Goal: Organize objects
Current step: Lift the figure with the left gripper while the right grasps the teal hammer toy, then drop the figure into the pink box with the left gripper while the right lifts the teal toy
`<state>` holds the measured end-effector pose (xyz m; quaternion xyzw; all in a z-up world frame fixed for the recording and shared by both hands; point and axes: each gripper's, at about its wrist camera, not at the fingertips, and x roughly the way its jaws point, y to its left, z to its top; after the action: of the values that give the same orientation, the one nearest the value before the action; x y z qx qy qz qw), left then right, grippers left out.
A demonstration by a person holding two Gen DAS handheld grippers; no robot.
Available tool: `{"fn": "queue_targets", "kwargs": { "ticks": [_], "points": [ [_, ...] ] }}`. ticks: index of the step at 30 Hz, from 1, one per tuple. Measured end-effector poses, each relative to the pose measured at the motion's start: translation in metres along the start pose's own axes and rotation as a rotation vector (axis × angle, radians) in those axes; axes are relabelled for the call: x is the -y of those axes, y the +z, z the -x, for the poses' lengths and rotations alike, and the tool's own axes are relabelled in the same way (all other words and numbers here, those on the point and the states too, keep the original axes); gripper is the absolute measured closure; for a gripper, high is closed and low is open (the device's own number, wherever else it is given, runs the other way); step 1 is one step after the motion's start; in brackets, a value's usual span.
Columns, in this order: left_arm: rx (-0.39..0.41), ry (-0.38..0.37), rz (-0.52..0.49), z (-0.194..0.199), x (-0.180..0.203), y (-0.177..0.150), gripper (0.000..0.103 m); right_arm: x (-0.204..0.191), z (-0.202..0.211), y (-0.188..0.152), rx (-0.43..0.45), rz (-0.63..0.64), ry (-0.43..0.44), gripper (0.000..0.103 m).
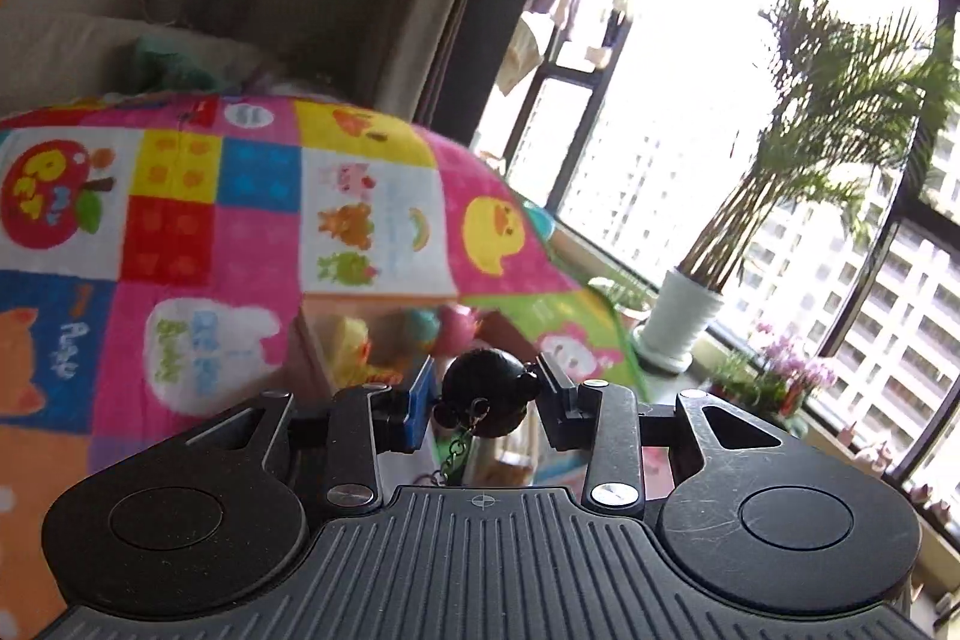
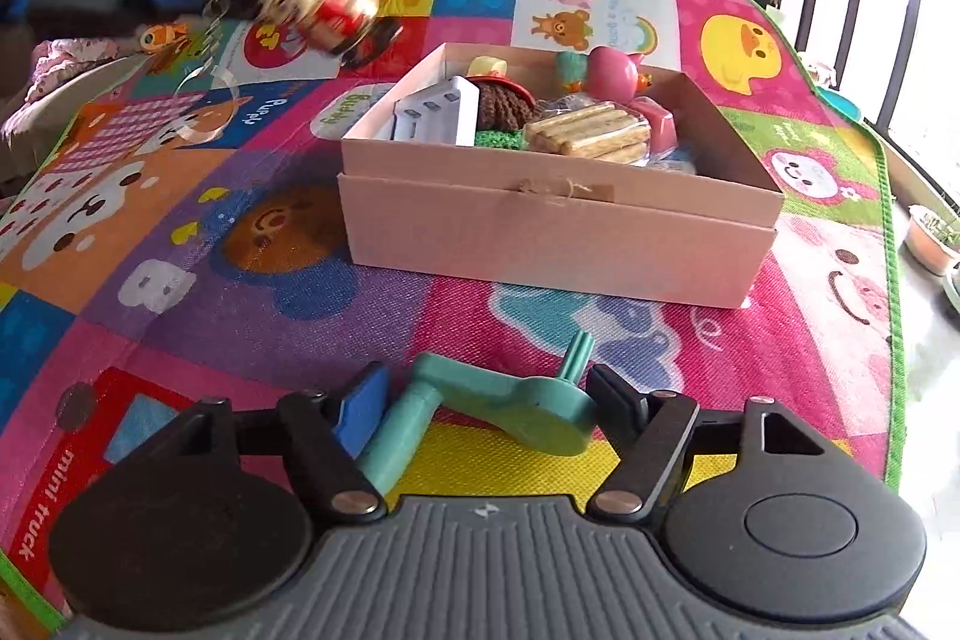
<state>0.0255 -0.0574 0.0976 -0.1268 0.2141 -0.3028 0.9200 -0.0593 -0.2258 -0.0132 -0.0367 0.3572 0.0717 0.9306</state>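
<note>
The left gripper [image 1: 485, 397] is clamped narrowly on a small doll keychain [image 1: 487, 393], black-haired head between the pads and chain dangling below, held up in the air with the pink box [image 1: 420, 307] ahead of it at twelve o'clock. In the right wrist view this figure [image 2: 327, 17] hangs at ten o'clock from the box. To place it well, I would carry it over the box's open top, lower it until the chain clears the near wall, and only then let go. The right gripper [image 2: 480, 397] stands half-wide around a teal handle-shaped piece [image 2: 486, 409] lying on the colourful play mat [image 2: 240, 232]; whether the pads press on it I cannot tell. At twelve o'clock, the pink box [image 2: 558, 214] holds a white power strip [image 2: 435, 109], a brown knitted item, a wafer-like bundle [image 2: 591, 133] and pink toys [image 2: 612, 73].
</note>
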Motion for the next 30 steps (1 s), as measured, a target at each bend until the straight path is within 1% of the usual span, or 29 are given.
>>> {"fn": "queue_targets", "kwargs": {
  "ticks": [1,2,3,5,6,7,8,9,11,14,15,16,18,20,23,25,27,28,30],
  "points": [
    [0.027,-0.027,0.009,-0.013,0.0,0.006,0.063,0.004,0.002,0.003,-0.007,-0.009,0.004,0.036],
    [0.034,-0.044,0.017,-0.027,-0.002,0.009,0.063,0.009,0.004,0.006,-0.013,-0.018,0.003,0.036],
    [0.028,-0.05,0.027,-0.04,-0.005,0.011,0.063,0.012,0.006,0.01,-0.012,-0.024,-0.002,0.036],
    [0.0,-0.033,0.04,-0.064,-0.011,0.009,0.062,0.021,0.014,0.02,-0.001,-0.032,-0.014,0.037],
    [-0.025,-0.023,0.027,-0.073,-0.015,0.007,0.062,0.026,0.018,0.026,0.006,-0.037,-0.013,0.046],
    [-0.04,-0.01,0.013,-0.078,-0.018,0.003,0.062,0.031,0.022,0.033,0.008,-0.045,-0.008,0.051],
    [-0.031,0.001,0.0,-0.08,-0.021,-0.001,0.063,0.036,0.024,0.04,0.003,-0.052,0.003,0.078],
    [-0.008,0.006,-0.026,-0.076,-0.024,-0.005,0.063,0.042,0.027,0.048,0.006,-0.073,0.02,0.079],
    [0.011,0.006,-0.088,-0.071,-0.025,-0.01,0.063,0.05,0.031,0.063,0.043,-0.098,0.021,0.079],
    [-0.066,-0.02,-0.165,-0.068,-0.021,-0.016,0.063,0.056,0.026,0.082,0.078,-0.102,0.007,0.08],
    [-0.08,-0.019,-0.199,-0.067,-0.019,-0.019,0.063,0.057,0.023,0.086,0.085,-0.101,-0.001,0.082],
    [-0.077,-0.005,-0.231,-0.062,-0.016,-0.022,0.063,0.057,0.021,0.089,0.09,-0.096,-0.009,0.082],
    [-0.051,0.03,-0.244,-0.05,-0.016,-0.025,0.063,0.056,0.02,0.091,0.104,-0.087,-0.027,0.082],
    [-0.047,0.036,-0.205,-0.037,-0.022,-0.025,0.063,0.058,0.021,0.088,0.108,-0.091,-0.031,0.082],
    [-0.071,0.053,-0.153,-0.017,-0.03,-0.031,0.063,0.059,0.022,0.075,0.087,-0.081,-0.043,0.082],
    [-0.101,0.081,-0.108,-0.008,-0.036,-0.035,0.063,0.057,0.019,0.063,0.054,-0.073,-0.045,0.077],
    [-0.134,0.102,-0.04,0.0,-0.045,-0.04,0.063,0.053,0.015,0.049,0.022,-0.08,-0.033,0.065],
    [-0.146,0.108,-0.007,0.004,-0.048,-0.043,0.063,0.051,0.012,0.042,0.008,-0.081,-0.033,0.064],
    [-0.169,0.123,0.042,0.013,-0.054,-0.05,0.063,0.045,0.007,0.032,-0.003,-0.085,-0.05,0.056]
  ]
}}
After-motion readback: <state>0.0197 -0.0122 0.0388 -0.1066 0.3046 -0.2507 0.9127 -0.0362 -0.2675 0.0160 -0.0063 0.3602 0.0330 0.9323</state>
